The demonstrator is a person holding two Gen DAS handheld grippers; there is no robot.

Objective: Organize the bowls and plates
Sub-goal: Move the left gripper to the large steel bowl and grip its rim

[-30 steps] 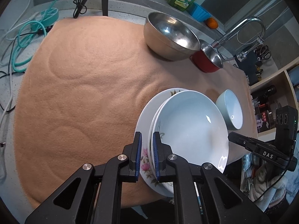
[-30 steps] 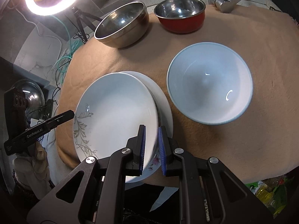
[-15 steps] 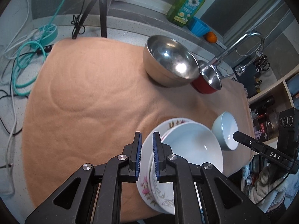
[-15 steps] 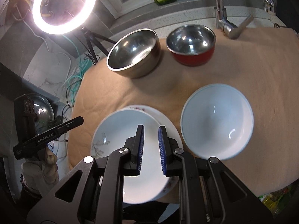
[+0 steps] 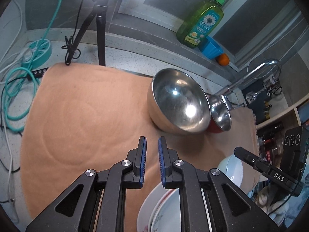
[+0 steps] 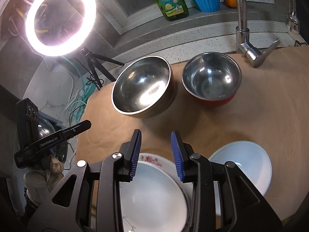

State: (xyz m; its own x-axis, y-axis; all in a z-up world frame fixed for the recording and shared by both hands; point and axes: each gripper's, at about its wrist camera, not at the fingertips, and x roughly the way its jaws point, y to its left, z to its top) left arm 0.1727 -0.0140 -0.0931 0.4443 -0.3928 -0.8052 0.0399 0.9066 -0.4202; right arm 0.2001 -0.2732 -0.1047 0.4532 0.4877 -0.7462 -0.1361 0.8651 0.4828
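White plates (image 6: 152,189) stacked at frame bottom; right gripper (image 6: 155,154) just opening, empty; left gripper (image 5: 152,160) closed, empty.

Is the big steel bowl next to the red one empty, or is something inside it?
Empty. The steel bowl stands upright on the cloth; its inside shows only bare shiny metal and light reflections.

Left gripper (image 5: 152,160) jaws shut and empty over tan cloth (image 5: 81,112), stacked plates (image 5: 160,210) beneath, steel bowl (image 5: 178,101) beyond.

lit ring light (image 6: 60,20) on tripod (image 5: 100,29); speckled counter (image 6: 193,44); grey window sill (image 5: 154,23).
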